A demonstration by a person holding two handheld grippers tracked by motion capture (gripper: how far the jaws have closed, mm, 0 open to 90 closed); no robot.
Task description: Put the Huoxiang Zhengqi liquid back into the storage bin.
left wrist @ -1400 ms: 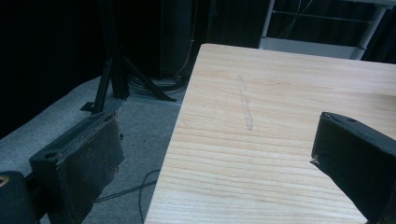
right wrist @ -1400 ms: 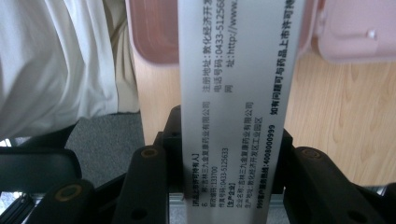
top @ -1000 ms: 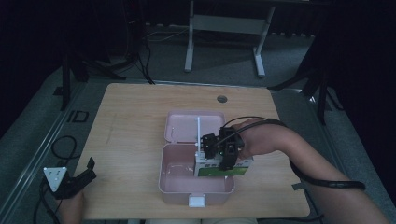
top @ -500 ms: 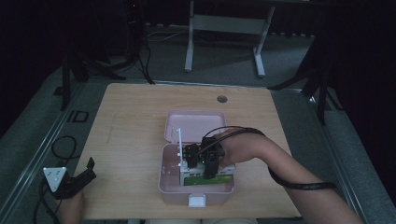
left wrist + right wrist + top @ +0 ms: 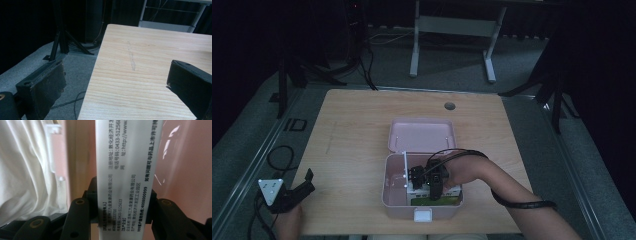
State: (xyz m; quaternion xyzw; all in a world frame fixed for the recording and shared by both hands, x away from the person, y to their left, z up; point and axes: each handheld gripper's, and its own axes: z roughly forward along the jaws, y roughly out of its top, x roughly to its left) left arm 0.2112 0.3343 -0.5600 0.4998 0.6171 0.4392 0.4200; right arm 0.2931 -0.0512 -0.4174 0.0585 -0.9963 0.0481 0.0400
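The right gripper [image 5: 428, 189] is clamped on a flat white cardboard medicine box [image 5: 126, 170] printed with black text, its narrow printed side held between the two black jaws, as the right gripper view shows. The grip across the thin dimension appears chosen so that the carton can be slid in edgewise. In the high view the gripper and carton are seen down inside the open pink plastic storage case [image 5: 392, 200], in its right compartment beside the white divider [image 5: 405, 170]; a green-edged pack [image 5: 437, 201] lies at the front. The hinged pink lid [image 5: 422, 135] is laid back flat on the light wooden table [image 5: 352, 130]. The left gripper [image 5: 297, 192] is parked at the table's near left corner, its jaws spread with nothing between them.
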